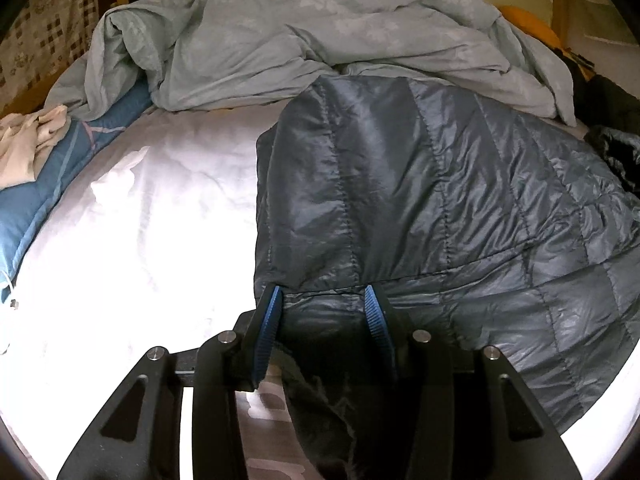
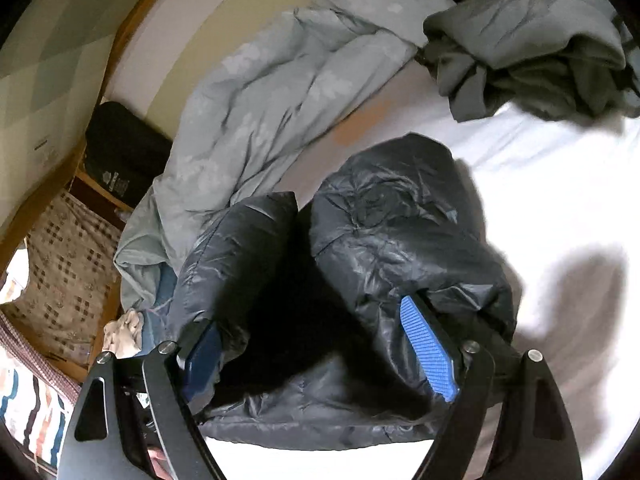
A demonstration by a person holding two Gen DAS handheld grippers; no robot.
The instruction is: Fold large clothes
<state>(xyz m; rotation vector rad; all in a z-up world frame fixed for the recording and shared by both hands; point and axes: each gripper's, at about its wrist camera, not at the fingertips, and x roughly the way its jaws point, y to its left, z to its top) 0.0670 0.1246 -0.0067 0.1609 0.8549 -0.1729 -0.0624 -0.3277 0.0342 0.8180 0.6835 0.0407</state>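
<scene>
A dark grey-blue quilted down jacket (image 1: 420,184) lies on the white bed sheet (image 1: 140,220). In the left wrist view my left gripper (image 1: 324,300) has its blue-padded fingers (image 1: 268,320) spread apart, with the jacket's near edge lying between them. In the right wrist view the same jacket (image 2: 392,232) is bunched in two puffy folds. My right gripper (image 2: 316,340) is wide open, its fingers (image 2: 428,348) on either side of the bunched fabric, which fills the gap loosely.
A crumpled light grey-blue duvet (image 1: 320,32) lies along the far side of the bed. A blue pillow (image 1: 48,184) and a cream garment (image 1: 28,144) sit at the left. A grey garment (image 2: 532,40) lies on the sheet. A wooden bed frame (image 2: 120,40) borders the bed.
</scene>
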